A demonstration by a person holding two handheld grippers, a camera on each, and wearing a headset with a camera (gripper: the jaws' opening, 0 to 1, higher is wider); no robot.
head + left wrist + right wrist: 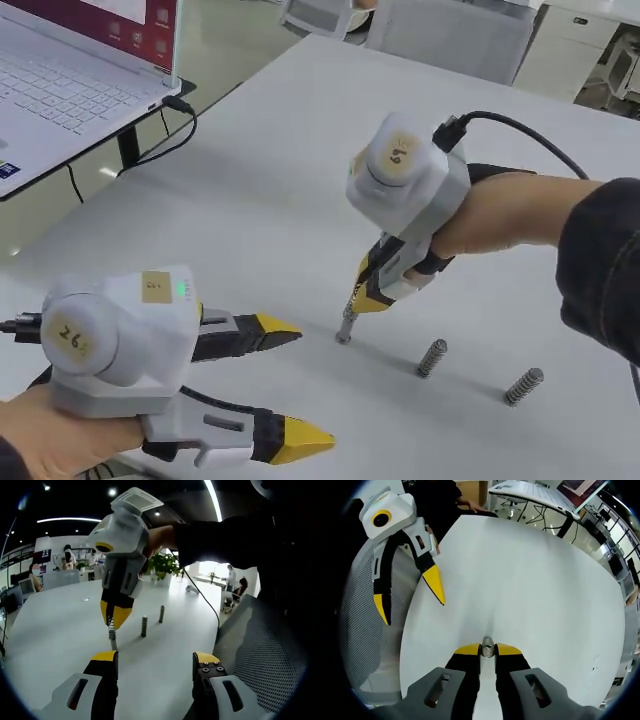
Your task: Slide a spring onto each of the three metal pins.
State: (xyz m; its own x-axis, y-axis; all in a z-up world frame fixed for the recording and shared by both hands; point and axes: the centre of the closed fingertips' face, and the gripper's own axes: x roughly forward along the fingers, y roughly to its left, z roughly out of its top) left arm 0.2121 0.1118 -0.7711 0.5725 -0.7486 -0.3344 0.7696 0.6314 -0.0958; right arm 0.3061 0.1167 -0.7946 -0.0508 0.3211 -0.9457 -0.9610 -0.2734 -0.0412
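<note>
On the white worktop point(280, 200) a pin point(344, 330) stands upright. The spring point(488, 647) sits upright on its top, clamped in the jaws of the right gripper point(368, 295), which points straight down. Left of the pin, the left gripper point(314, 385) is held level, jaws apart.

Head view looks steeply down on the bare pin point(344, 330) from nearby; left gripper view faces it low, level, close; right gripper view looks from just above it; all share the table point(280, 180) around it.

Yellow-tipped right tongs point(488, 653) and left tongs point(316, 384); silvery spring point(488, 645); white table point(250, 200).
</note>
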